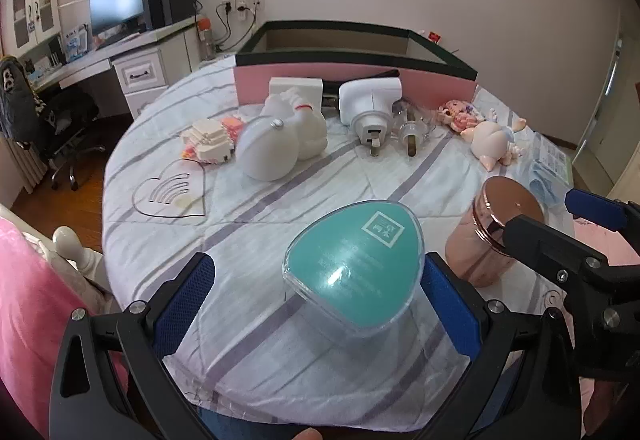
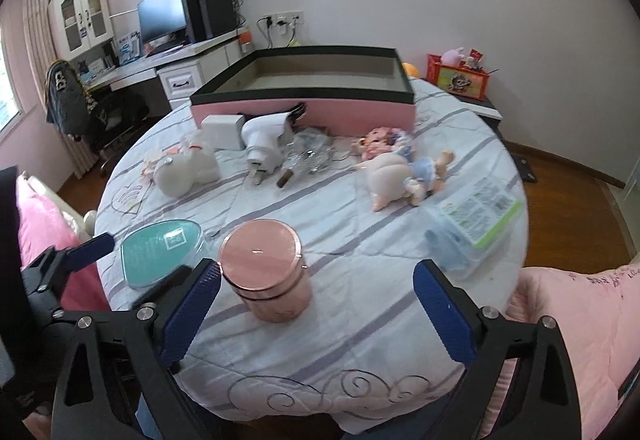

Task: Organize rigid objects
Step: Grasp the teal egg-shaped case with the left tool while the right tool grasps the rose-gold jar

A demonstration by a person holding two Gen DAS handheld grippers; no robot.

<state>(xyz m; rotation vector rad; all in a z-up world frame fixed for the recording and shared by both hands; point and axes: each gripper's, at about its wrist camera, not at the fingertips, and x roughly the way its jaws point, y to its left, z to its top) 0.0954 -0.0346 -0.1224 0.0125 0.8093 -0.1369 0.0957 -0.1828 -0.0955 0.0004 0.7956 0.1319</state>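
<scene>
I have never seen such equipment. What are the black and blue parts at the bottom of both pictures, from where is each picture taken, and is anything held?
There is no robot here. A person holds one hand tool in each hand, and each tool has two jaws with blue pads and a camera looking forward along them.

One picture is from the left gripper. Its jaws are open around a clear case with a teal top, not squeezing it.

The other picture is from the right gripper, also open; a rose-gold jar stands just ahead of its left pad.

Nothing is held. On the striped bedcover also lie a white plug adapter, a pig doll and an open pink box.
</scene>
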